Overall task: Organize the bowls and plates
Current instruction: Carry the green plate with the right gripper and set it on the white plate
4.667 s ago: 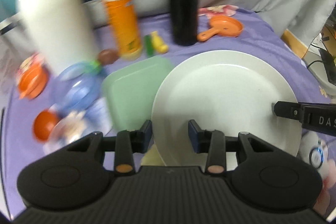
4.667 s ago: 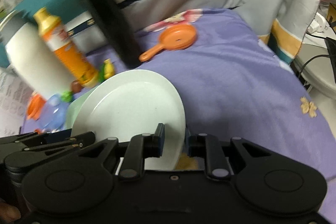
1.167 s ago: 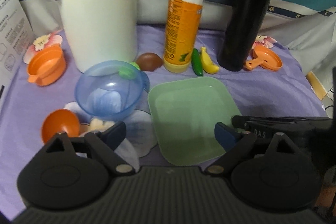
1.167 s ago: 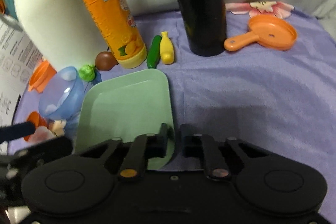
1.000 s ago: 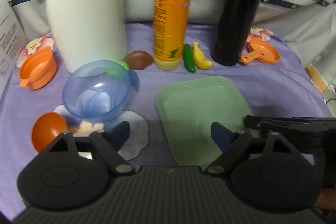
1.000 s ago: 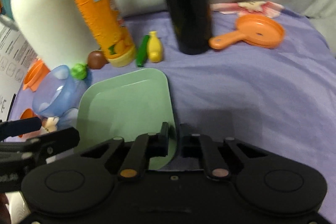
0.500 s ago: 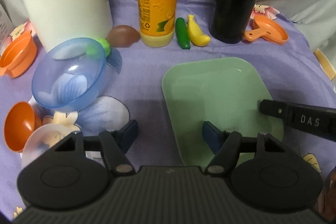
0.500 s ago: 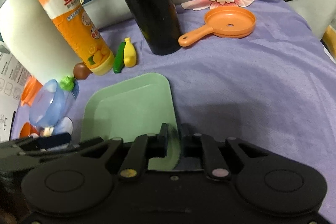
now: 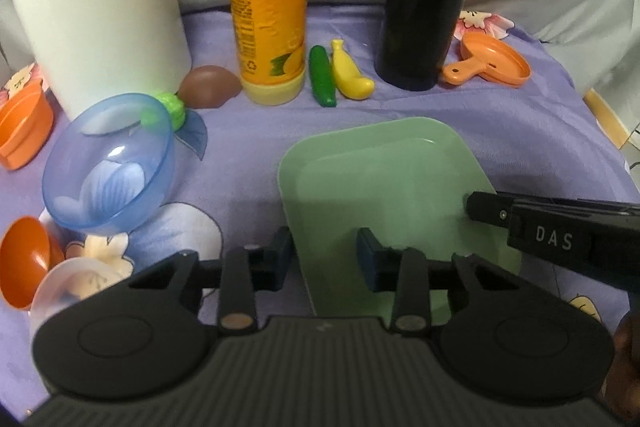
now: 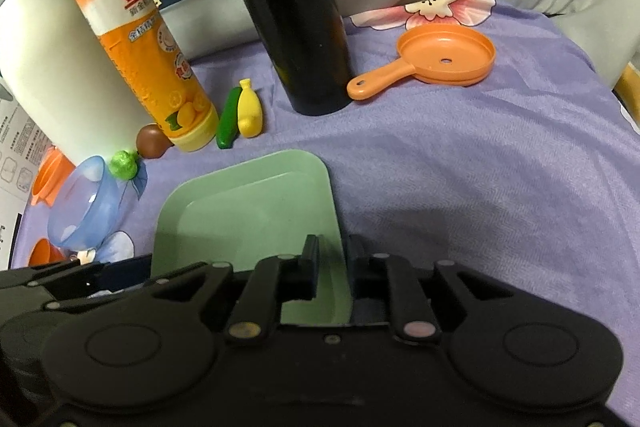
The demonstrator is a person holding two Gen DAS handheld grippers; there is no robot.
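Plates and bowls come first: a translucent blue bowl [image 9: 108, 163] sits tilted at the left on the purple flowered cloth [image 9: 520, 131], looking light and slick-walled, best taken at its rim. Right of it, the thin, stiff green plate [image 9: 384, 183] has the left gripper [image 9: 324, 257] straddling its near-left edge, jaws just closing, not yet pressing. The right gripper [image 10: 332, 267] pinches its raised right rim, the sensible hold.

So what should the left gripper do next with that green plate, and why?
Probably finish closing. The left gripper has just been closing and straddles the near-left rim of the green plate, its pads not yet pressing. The right gripper already pinches the right rim, so a second grip would steady a lift.
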